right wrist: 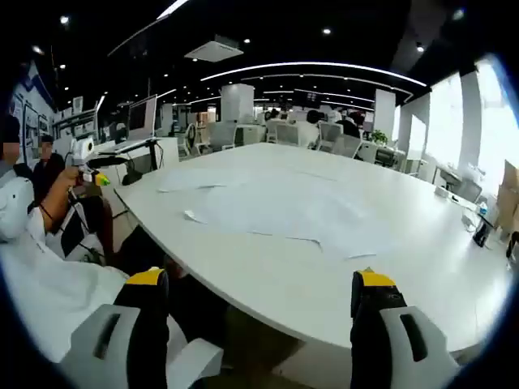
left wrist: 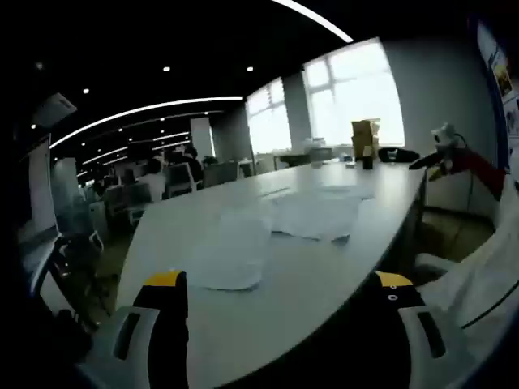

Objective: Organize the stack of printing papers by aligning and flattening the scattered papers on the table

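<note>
White printing papers (left wrist: 280, 227) lie scattered and overlapping on the white table (left wrist: 203, 219) in the left gripper view, some way ahead of my left gripper (left wrist: 280, 284), which is open with nothing between its yellow-tipped jaws. In the right gripper view the same loose sheets (right wrist: 284, 207) spread across the table (right wrist: 268, 275) beyond its near edge. My right gripper (right wrist: 259, 284) stands open and empty, held off the table's edge.
A cardboard box (left wrist: 365, 138) and a dark bottle (left wrist: 367, 156) stand at the table's far end. A person's sleeve (left wrist: 478, 284) and another hand-held gripper (left wrist: 442, 150) are at the right. A seated person (right wrist: 49, 243) holds that gripper (right wrist: 85, 162) at the left. Chairs ring the table.
</note>
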